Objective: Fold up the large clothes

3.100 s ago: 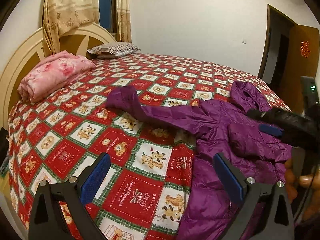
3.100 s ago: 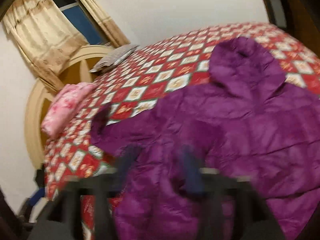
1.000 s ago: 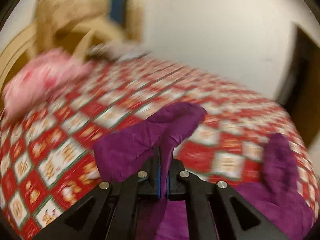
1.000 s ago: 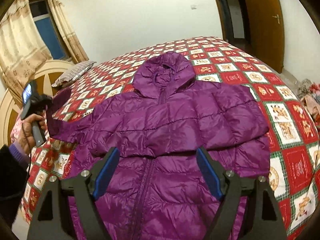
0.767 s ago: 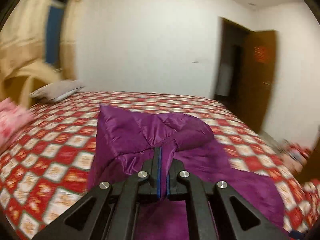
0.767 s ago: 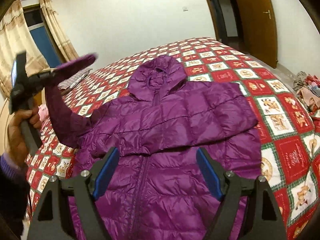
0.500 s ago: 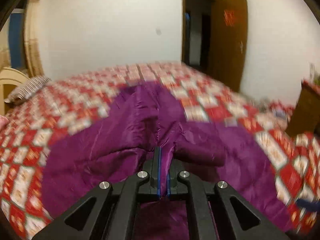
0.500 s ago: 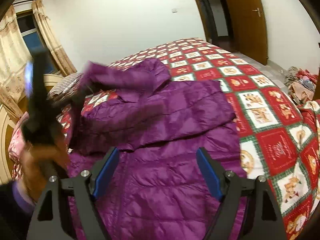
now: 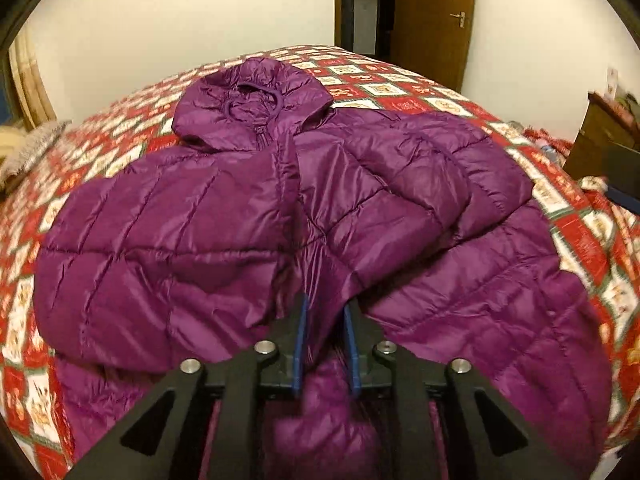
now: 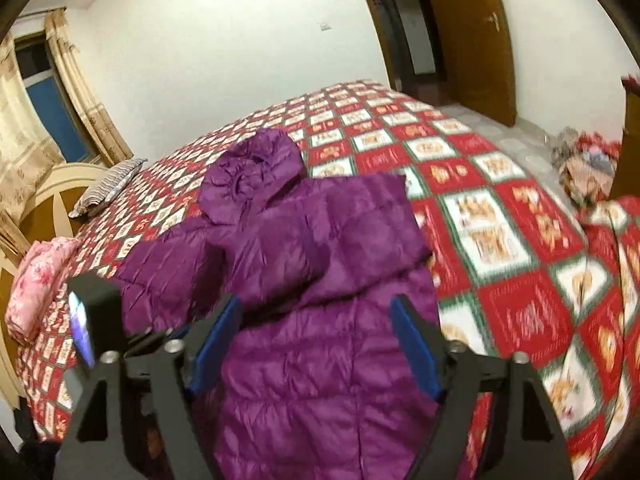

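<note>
Purple hooded down jacket [image 9: 460, 288] with both sleeves folded across its chest, body unfolded; left gripper [image 9: 324, 322], jaws just parting, loosely straddles the cuff [image 9: 320, 280]; right gripper [image 10: 316, 320] hovers half-open, empty.

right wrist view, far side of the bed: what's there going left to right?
Pink blanket → striped pillow → jacket hood → wooden door → clothes pile on the floor.
</note>
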Demonstrator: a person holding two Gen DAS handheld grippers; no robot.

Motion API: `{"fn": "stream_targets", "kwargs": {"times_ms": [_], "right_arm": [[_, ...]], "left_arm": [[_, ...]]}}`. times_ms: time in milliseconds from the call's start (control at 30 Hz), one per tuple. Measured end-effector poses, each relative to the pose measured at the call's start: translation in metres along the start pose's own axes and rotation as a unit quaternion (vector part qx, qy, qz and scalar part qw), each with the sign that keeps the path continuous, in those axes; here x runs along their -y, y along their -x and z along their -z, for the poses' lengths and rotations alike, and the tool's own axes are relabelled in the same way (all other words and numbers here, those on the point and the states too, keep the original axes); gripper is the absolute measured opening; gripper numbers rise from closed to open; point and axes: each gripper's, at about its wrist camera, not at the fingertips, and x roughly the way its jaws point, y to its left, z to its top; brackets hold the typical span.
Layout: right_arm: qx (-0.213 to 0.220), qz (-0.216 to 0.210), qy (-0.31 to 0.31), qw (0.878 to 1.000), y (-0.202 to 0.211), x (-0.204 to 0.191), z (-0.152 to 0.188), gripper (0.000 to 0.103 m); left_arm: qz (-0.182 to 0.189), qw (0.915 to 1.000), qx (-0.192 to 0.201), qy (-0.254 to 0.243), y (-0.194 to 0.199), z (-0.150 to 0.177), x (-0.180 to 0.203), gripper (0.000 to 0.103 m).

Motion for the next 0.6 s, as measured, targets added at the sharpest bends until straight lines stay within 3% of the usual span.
{"fn": "stream_targets", "kwargs": {"times_ms": [133,200,267,333,400,500,600], "right_arm": [[-0.001,-0.001,0.033,0.999,-0.028,-0.018,-0.024,0.06],[-0.005,-0.004,0.046,0.999,-0.046,-0.024,-0.031,0.059],[-0.012,-0.001,0.076,0.997,-0.069,-0.033,-0.035,0.059],[-0.029,0.006,0.127,0.991,-0.097,-0.044,-0.034,0.058],[-0.054,0.013,0.152,0.987,-0.122,-0.046,-0.032,0.049],[-0.107,0.045,0.156,0.981,-0.159,-0.034,-0.026,0.045],[-0.107,0.076,0.14,0.981,-0.164,-0.015,-0.025,0.044]], "left_arm": [[-0.002,0.9991,0.04,0.015,0.033,0.007,-0.013,0.025],[-0.006,0.9967,0.072,0.036,0.056,0.006,-0.03,0.036],[-0.024,0.9922,0.106,0.062,0.071,0.0,-0.05,0.071],[-0.077,0.9822,0.143,0.094,0.081,-0.011,-0.076,0.079],[-0.137,0.9739,0.14,0.116,0.072,-0.028,-0.098,0.079],[-0.228,0.9594,0.104,0.128,0.031,-0.044,-0.133,0.079],[-0.291,0.9439,0.031,0.154,-0.019,-0.033,-0.169,0.079]]}}
